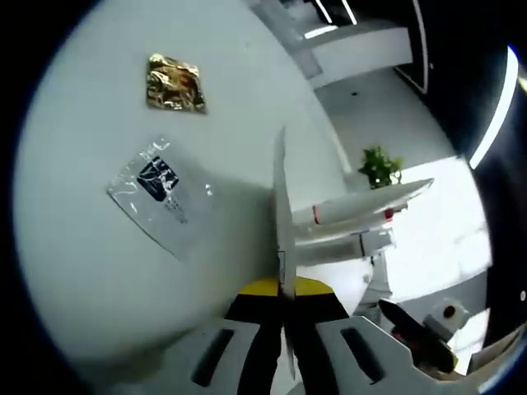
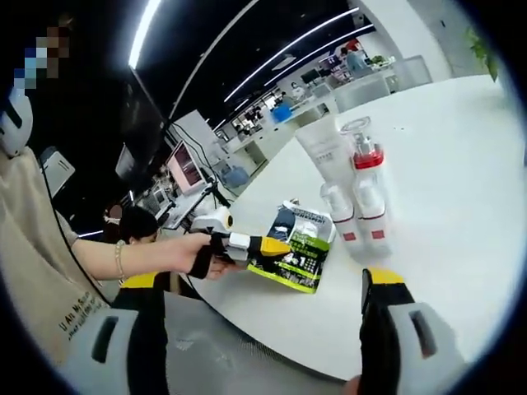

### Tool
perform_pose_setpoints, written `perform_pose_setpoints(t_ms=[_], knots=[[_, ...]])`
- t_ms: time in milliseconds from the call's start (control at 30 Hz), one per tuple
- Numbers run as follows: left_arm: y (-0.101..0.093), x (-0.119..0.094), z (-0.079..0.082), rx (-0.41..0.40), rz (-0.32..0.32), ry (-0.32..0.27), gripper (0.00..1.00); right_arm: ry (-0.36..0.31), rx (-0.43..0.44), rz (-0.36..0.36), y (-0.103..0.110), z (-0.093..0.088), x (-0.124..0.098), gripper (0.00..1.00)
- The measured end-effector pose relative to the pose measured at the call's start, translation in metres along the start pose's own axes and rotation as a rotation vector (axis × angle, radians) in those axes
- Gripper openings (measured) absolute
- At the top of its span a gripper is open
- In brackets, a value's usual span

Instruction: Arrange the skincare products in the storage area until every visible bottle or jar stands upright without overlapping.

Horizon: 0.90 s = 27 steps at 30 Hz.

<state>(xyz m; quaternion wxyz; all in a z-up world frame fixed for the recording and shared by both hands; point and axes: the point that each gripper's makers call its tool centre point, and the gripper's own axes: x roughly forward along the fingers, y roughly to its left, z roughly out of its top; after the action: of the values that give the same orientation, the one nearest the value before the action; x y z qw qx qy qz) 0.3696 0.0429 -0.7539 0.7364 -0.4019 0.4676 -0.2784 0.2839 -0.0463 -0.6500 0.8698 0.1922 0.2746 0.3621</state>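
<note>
Here the left gripper (image 2: 276, 247), seen from the right gripper view coming in from the left in a person's hand (image 2: 200, 253), is clamped on the near edge of a green and white sachet (image 2: 298, 247). It holds the sachet at the tabletop's (image 2: 461, 189) near edge, tilted, its long axis running away from the jaws toward the standing bottles.

In the left gripper view the same sachet (image 1: 282, 247) shows edge-on as a thin upright sliver between the closed yellow-tipped jaws, so the packet stands on its side in the grip.

Just beyond the held sachet, toward the middle of the tabletop, stand the skincare products: a white tube (image 2: 323, 154), a clear pump bottle with a red collar (image 2: 363, 146), and two small white bottles with red bands (image 2: 359, 212) in front of them. All look upright and close together, the two small ones touching or nearly so.

The right gripper (image 2: 263, 329) hangs off the near edge with its jaws wide apart, holding nothing. It lies nearer the small bottles than the left one does.

On the tabletop (image 1: 74, 247) in the left gripper view, well apart from the cluster, lie a flat clear packet with a dark label (image 1: 156, 197) and a crumpled gold foil sachet (image 1: 174, 83).

I judge the coming move turns on where the held sachet can be set down beside the bottles without leaning on them.
</note>
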Motion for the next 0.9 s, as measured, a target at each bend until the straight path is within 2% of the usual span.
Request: perform_pose_setpoints(t_ms=[100,200,300,433,567,667,733,900], knots=[[0.01,0.001,-0.001,0.045,0.051,0.013,0.0,0.002,0.003,0.001,0.001,-0.001,0.0,0.99],[0.009,0.001,0.0,0.057,0.056,0.013,0.0,0.002,0.005,0.003,0.002,-0.002,0.0,0.99],[0.011,0.002,0.001,0.112,0.083,0.014,0.0,0.002,0.007,0.001,0.001,-0.002,0.0,0.99],[0.011,0.004,0.003,0.146,0.102,0.018,0.02,0.0,0.009,0.0,0.001,-0.002,-0.001,0.99],[0.02,0.001,0.006,0.279,0.184,0.032,0.07,-0.003,0.01,-0.001,0.001,-0.001,-0.002,0.99],[0.018,-0.001,0.006,0.324,0.196,0.041,0.1,-0.005,0.012,-0.002,0.001,-0.001,-0.002,0.99],[0.021,-0.003,0.009,0.405,0.229,0.05,0.11,-0.007,0.014,-0.002,0.001,-0.001,-0.002,0.99],[0.021,-0.007,0.006,0.528,0.279,0.087,0.16,-0.009,0.017,-0.002,0.001,-0.001,-0.002,0.99]])
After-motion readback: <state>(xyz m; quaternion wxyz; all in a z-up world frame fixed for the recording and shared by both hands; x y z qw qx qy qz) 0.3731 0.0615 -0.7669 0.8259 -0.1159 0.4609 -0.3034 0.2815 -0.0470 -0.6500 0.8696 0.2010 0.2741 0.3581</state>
